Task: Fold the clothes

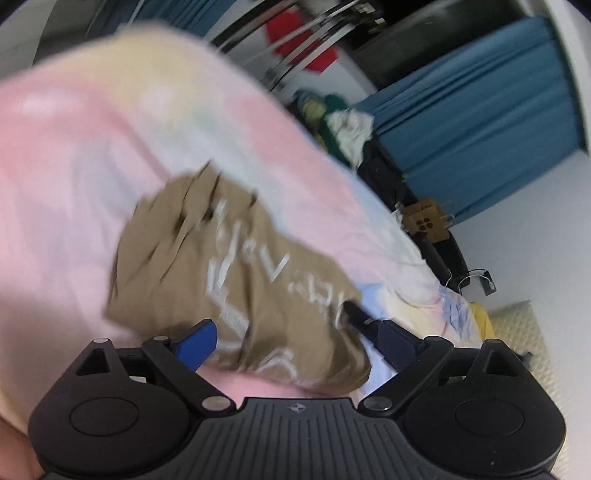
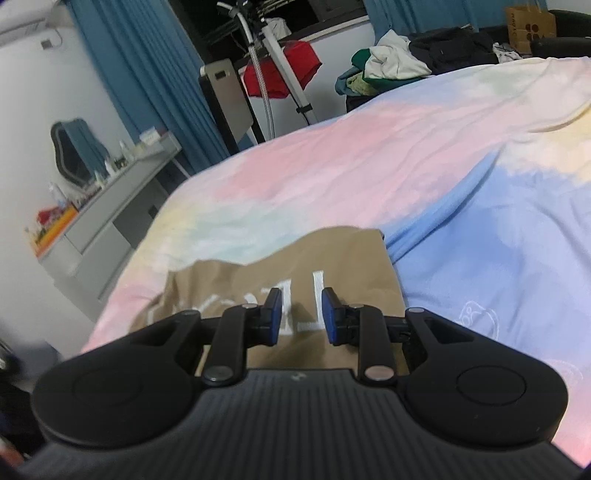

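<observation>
A tan garment (image 1: 221, 266) with white lettering lies crumpled on a pastel pink, blue and yellow bedspread (image 1: 74, 147). My left gripper (image 1: 295, 339) is open wide, its blue pads either side of the garment's near end without pressing on it; this view is blurred. In the right wrist view the same tan garment (image 2: 351, 258) lies flat on the bedspread (image 2: 332, 166). My right gripper (image 2: 303, 314) hovers low over its lettering. Its pads stand a narrow gap apart, and only the cloth lying beneath shows between them.
A pile of mixed clothes (image 2: 388, 62) sits at the far end of the bed, beside a brown paper bag (image 2: 528, 26). A red cloth (image 2: 288, 70) hangs by a metal stand. Blue curtains (image 1: 480, 122) and a grey dresser (image 2: 110, 199) line the walls.
</observation>
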`<state>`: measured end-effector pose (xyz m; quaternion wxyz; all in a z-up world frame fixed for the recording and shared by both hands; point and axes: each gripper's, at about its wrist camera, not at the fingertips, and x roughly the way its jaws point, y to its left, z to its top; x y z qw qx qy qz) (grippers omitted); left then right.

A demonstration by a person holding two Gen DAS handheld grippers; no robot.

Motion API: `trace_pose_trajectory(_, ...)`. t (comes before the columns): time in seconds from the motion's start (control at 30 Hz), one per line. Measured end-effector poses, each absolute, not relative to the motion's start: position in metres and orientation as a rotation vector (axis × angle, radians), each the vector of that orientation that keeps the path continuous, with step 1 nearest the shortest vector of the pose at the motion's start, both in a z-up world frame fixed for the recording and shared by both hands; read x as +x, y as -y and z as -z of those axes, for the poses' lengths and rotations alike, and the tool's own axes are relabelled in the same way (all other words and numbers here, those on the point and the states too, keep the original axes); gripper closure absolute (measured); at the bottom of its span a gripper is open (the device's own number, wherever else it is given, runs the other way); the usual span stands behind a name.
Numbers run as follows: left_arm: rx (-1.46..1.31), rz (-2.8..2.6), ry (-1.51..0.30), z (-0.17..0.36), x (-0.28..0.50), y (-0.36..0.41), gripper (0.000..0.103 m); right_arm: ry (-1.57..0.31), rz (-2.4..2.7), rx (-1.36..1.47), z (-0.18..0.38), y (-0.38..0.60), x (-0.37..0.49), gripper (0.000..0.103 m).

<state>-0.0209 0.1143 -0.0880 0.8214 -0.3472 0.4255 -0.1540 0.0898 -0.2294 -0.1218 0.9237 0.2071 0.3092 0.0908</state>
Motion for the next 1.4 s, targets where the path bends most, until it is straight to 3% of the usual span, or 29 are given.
trace_pose_trajectory(0.23,-0.991,0.179,-1.070,0.156,-0.011,-0.138,0.009,-0.588,-0.180,0.434,0.113,0.232,0.085,0.075)
trace_pose_trajectory(0.37,-1.107,0.150,-1.005,0.168,-0.008,-0.148,0.009,-0.573,-0.237,0.550,0.115,0.240,0.085,0.075)
trace_pose_trajectory(0.53,-1.053,0.146,-0.878,0.164,0.002,-0.140,0.009,-0.620,-0.400,0.823,0.125,0.253,0.086,0.075)
trace_pose_trajectory(0.9,-1.169,0.260,-0.687,0.153,0.007,-0.141,0.009,-0.857,-0.591,1.291,0.167,0.231,0.079,0.073)
trace_pose_trajectory(1.0,-1.179,0.268,-0.678,0.153,0.007,-0.140,0.009,-0.930,-0.550,1.365,0.182,0.223,0.076,0.060)
trace_pose_trajectory(1.07,-1.187,0.267,-0.681,0.155,0.009,-0.139,0.009,-0.978,-0.531,1.404,0.194,0.218,0.077,0.031)
trace_pose_trajectory(1.1,-1.188,0.262,-0.686,0.155,0.009,-0.138,0.009,-1.002,-0.522,1.423,0.201,0.215,0.077,0.026)
trace_pose_trajectory(1.4,-1.199,0.248,-0.704,0.154,0.002,-0.144,0.009,-0.869,-0.286,1.547,0.228,0.231,0.084,0.025)
